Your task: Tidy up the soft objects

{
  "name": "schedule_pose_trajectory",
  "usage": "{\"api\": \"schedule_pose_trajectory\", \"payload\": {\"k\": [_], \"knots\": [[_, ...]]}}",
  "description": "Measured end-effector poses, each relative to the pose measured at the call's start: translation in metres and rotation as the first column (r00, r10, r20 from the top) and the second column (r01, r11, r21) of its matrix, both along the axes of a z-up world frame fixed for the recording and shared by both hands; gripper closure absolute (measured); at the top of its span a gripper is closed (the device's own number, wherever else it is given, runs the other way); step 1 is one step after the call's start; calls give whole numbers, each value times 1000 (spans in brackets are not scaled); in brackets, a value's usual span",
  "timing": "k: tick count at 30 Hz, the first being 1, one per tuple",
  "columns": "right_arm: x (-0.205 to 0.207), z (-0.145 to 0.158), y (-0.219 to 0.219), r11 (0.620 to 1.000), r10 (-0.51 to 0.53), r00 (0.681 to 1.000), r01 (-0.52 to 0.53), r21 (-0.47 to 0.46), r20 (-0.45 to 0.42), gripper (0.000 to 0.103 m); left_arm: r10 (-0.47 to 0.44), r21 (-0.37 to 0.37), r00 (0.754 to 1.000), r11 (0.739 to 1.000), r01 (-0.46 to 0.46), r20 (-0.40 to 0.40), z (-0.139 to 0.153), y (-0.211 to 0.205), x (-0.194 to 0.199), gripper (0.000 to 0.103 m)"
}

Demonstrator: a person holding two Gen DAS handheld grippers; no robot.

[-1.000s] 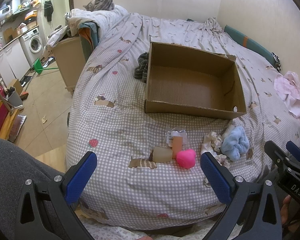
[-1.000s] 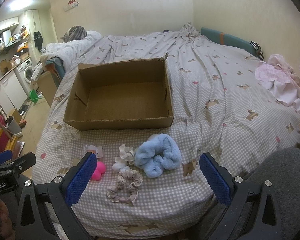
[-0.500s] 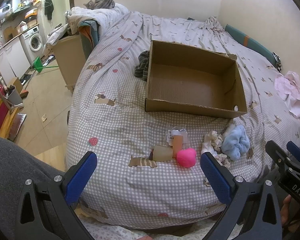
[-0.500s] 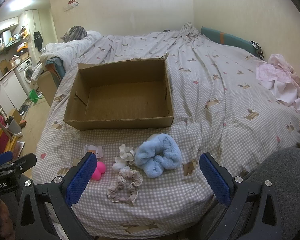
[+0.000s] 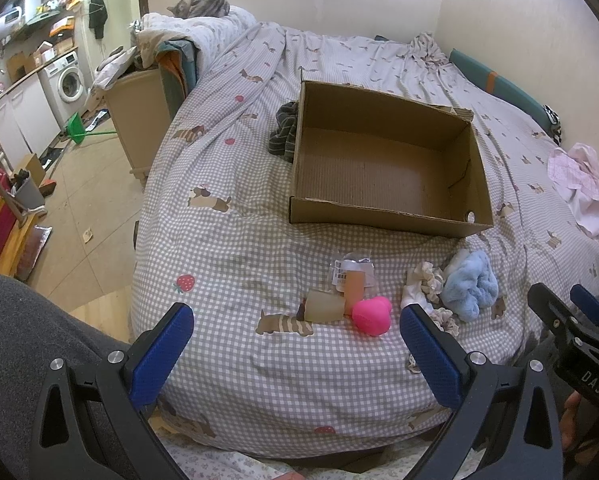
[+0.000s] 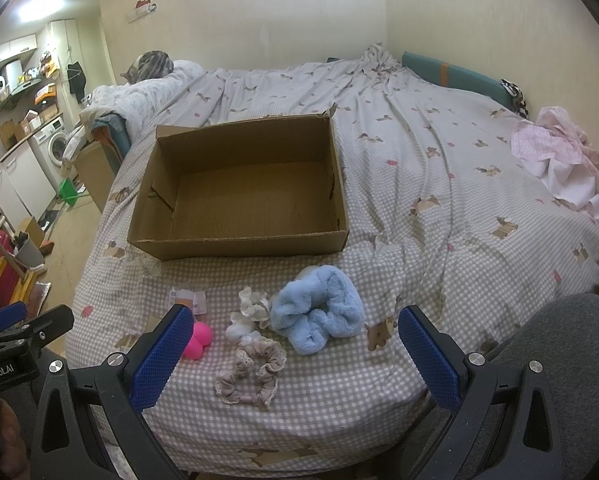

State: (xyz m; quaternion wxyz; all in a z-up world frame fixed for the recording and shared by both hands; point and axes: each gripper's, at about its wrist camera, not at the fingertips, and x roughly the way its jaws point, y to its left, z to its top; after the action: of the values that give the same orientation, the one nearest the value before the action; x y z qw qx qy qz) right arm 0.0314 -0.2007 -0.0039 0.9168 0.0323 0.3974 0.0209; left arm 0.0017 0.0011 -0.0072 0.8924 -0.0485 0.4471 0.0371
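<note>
An empty cardboard box (image 5: 383, 168) (image 6: 243, 188) sits open on the bed. In front of it lie a fluffy blue scrunchie (image 6: 319, 314) (image 5: 469, 286), a white scrunchie (image 6: 251, 314) (image 5: 421, 284), a beige lace scrunchie (image 6: 251, 372), a pink heart sponge (image 5: 371, 316) (image 6: 197, 340), a beige sponge (image 5: 323, 306) and a packaged orange sponge (image 5: 353, 280). My left gripper (image 5: 295, 348) is open and empty, held before the sponges. My right gripper (image 6: 295, 348) is open and empty, held above the beige scrunchie.
The checked bedsheet (image 5: 227, 240) covers the bed. A dark striped cloth (image 5: 285, 132) lies at the box's left side. Pink and white clothes (image 6: 559, 160) are piled at the right. A cat (image 5: 199, 4) lies on bedding at the back left. The floor drops off to the left.
Both views have shifted very slightly; the left gripper drifted a little. The objects on the bed have not moved and both grippers stay open.
</note>
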Motion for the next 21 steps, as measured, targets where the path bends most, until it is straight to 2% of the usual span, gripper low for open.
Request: {"api": "schedule_pose_trajectory", "payload": {"k": [12, 18, 21], "knots": [[0, 1, -1, 1000, -1, 1000, 1, 10, -5, 0, 1, 0, 1000, 1000, -1, -4, 1, 0, 0, 0], [12, 25, -7, 998, 48, 999, -48, 43, -17, 0, -4, -21, 1000, 1000, 4, -9, 19, -1, 10, 0], [24, 37, -12, 994, 60, 998, -57, 94, -27, 0, -21, -31, 999, 999, 21, -25, 27, -4, 22, 0]]}}
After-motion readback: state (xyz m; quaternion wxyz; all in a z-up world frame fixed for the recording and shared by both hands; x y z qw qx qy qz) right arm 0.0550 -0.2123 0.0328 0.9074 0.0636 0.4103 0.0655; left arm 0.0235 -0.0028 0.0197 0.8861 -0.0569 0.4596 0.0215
